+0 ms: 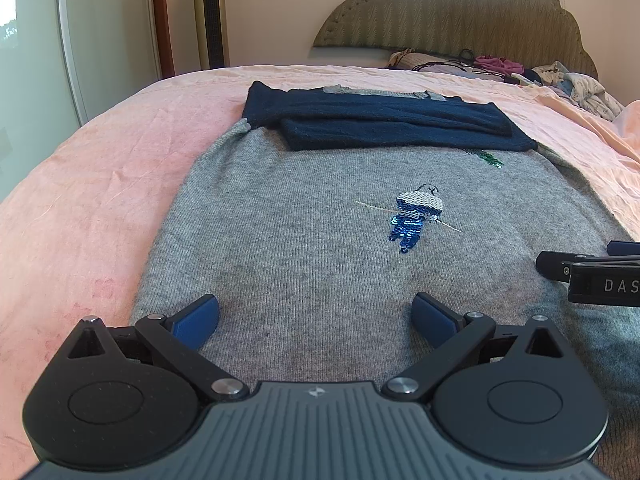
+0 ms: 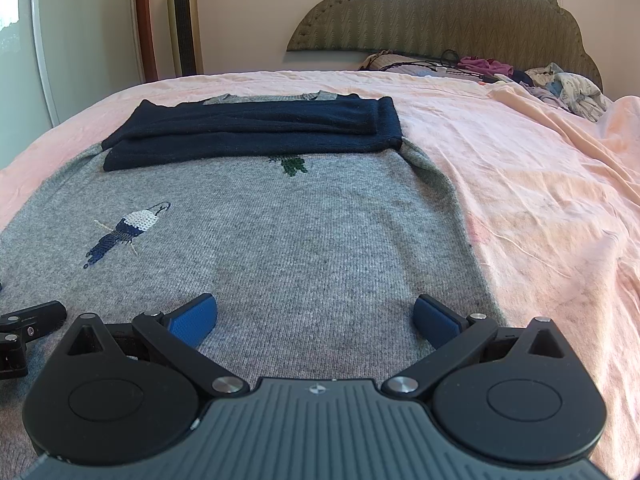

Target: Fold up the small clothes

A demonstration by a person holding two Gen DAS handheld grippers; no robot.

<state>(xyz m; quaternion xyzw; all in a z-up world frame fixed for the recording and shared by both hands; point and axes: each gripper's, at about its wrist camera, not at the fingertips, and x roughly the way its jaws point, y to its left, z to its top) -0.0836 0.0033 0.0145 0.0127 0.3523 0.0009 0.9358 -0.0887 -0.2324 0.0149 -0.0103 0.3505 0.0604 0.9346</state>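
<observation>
Evidently the grey sweater [image 1: 304, 240], soft, limp knit on the bed [image 1: 80, 208], wants pinching at its near hem corners by the left tool [image 1: 316, 316] and right tool [image 2: 316, 316], both spread wide and empty.

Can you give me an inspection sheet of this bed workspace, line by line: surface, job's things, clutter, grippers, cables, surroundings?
Surface: bed sheet, pink, wrinkled, covering the bed.
Job's things: grey sweater lying flat, both navy sleeves folded across its upper part; a sequin bird and a green patch on the front.
Clutter: pile of clothes by the headboard.
Grippers: left gripper and right gripper over the sweater's near hem, jaws wide open, holding nothing.
Cables: a dark cord on the far end of the bed.
Surroundings: padded headboard, tower fan, white door with flower stickers.
</observation>
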